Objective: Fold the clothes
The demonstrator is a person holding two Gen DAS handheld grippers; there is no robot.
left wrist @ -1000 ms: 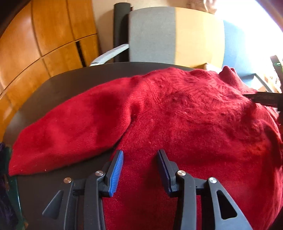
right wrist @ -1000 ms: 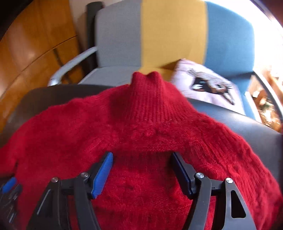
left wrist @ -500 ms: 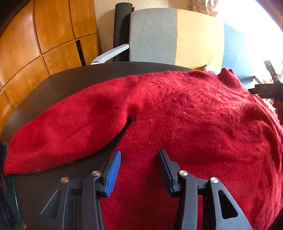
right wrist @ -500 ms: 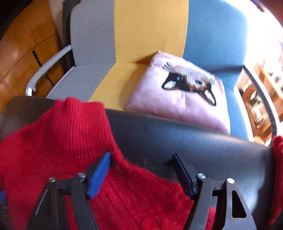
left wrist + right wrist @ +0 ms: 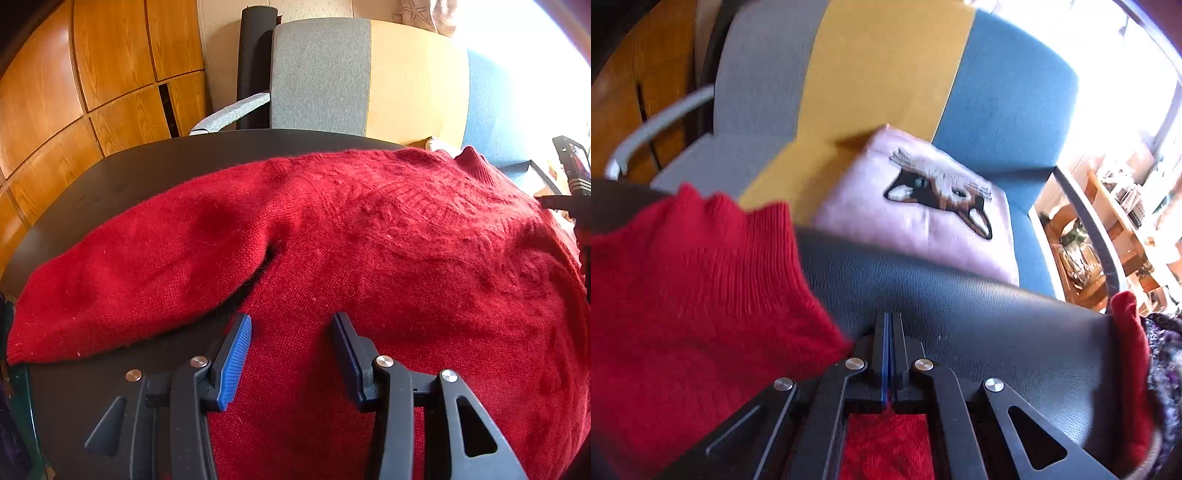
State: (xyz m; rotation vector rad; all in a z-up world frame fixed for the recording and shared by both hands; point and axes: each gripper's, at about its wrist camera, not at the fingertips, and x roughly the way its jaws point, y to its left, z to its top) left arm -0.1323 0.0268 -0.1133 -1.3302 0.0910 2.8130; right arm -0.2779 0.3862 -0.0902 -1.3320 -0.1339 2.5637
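Where once agape, right hand-held gripper (image 5: 888, 325) closed beside sweater (image 5: 694, 295).

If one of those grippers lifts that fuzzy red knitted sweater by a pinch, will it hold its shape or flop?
The fuzzy red knitted sweater would probably flop: it drapes limply over the dark leather-like surface. Its sleeve would likely dangle. The fuzzy knit probably resists slipping.

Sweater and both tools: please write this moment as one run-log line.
left tool: open over sweater | right tool: just closed, shut at sweater edge, grip unclear | sweater: flat on table
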